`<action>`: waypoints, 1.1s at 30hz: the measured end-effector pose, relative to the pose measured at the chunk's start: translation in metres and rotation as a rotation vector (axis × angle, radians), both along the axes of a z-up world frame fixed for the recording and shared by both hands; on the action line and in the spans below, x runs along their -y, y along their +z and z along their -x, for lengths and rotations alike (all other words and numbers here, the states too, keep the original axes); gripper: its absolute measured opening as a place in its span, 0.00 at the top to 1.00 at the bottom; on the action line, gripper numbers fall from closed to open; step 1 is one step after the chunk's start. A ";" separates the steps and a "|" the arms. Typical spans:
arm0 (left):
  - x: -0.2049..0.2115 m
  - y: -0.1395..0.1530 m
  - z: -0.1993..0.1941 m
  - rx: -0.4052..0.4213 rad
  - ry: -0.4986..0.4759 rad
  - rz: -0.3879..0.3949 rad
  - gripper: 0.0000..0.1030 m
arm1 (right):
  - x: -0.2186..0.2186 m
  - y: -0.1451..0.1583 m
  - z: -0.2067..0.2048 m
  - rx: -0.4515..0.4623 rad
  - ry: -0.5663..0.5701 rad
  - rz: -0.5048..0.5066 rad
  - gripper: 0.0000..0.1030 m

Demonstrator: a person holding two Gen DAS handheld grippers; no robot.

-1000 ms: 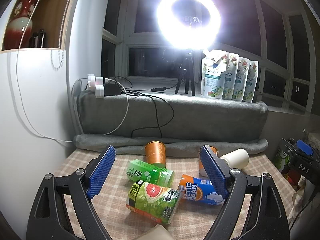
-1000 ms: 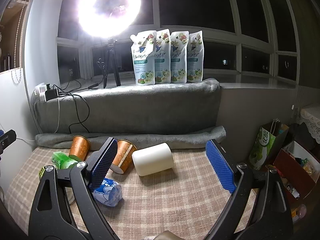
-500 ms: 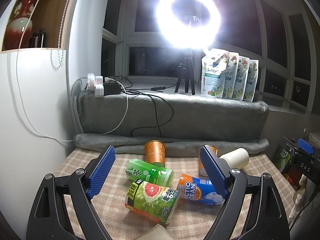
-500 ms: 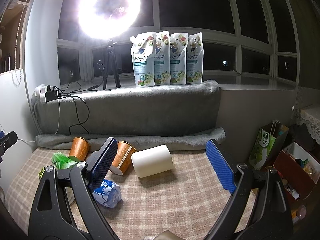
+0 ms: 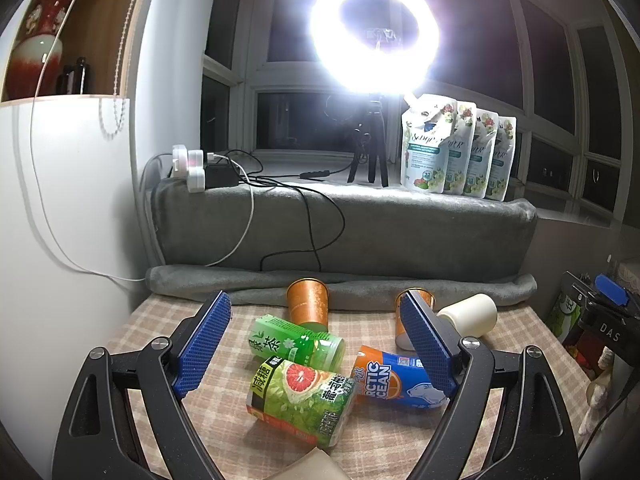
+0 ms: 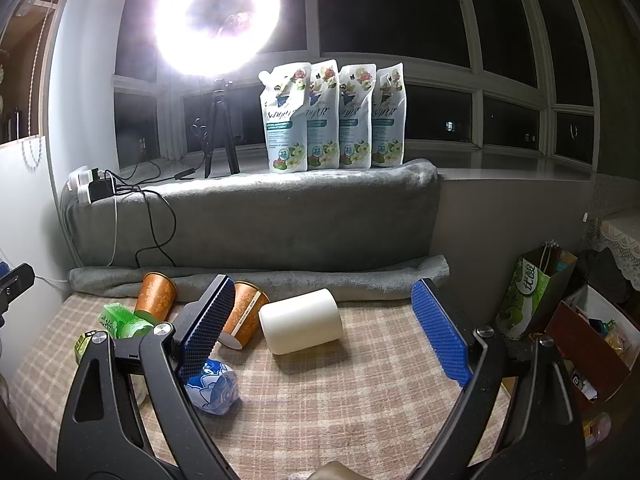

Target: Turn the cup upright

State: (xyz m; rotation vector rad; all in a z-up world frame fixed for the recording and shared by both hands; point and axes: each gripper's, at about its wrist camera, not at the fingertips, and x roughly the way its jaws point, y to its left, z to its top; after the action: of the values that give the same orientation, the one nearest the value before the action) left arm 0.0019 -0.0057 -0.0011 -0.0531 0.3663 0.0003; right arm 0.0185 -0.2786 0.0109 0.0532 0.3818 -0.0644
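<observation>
A cream cup [image 6: 301,321] lies on its side on the checked tablecloth [image 6: 360,392]; it also shows at the right in the left wrist view [image 5: 470,315]. An orange paper cup [image 6: 155,297] stands upside down at the back left, also in the left wrist view [image 5: 307,305]. A second orange cup [image 6: 243,315] leans beside the cream cup, partly hidden behind a blue pad [image 6: 208,328]. My right gripper [image 6: 320,330] is open and empty, just short of the cream cup. My left gripper [image 5: 316,344] is open and empty over the lying cans.
A green tea bottle [image 5: 296,342], a grapefruit can [image 5: 302,398] and a blue-orange can [image 5: 396,376] lie on the cloth. A grey blanket [image 6: 256,216] backs the table. Pouches [image 6: 332,116] and a ring light [image 6: 218,16] stand on the sill. Bags and boxes [image 6: 560,320] sit right.
Both grippers have drifted very slightly; the scene has shifted a little in each view. Both stay open. No object has moved.
</observation>
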 end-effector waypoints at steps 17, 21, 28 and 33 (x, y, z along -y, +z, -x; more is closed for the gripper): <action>-0.001 -0.002 -0.001 -0.002 0.001 0.004 0.16 | -0.002 -0.002 -0.001 0.000 -0.001 0.001 0.10; -0.001 -0.002 -0.001 -0.002 0.001 0.004 0.16 | -0.002 -0.002 -0.001 -0.001 -0.001 0.001 0.10; -0.003 -0.005 0.000 -0.004 -0.003 0.007 0.16 | -0.001 -0.004 -0.002 -0.007 0.001 -0.002 0.10; -0.002 -0.005 0.000 -0.005 -0.002 0.008 0.16 | -0.002 -0.005 -0.002 -0.017 0.003 -0.003 0.10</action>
State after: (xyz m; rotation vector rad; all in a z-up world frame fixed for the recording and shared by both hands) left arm 0.0021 -0.0035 -0.0061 -0.0605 0.3710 -0.0031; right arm 0.0201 -0.2765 0.0055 0.0555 0.3988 -0.0613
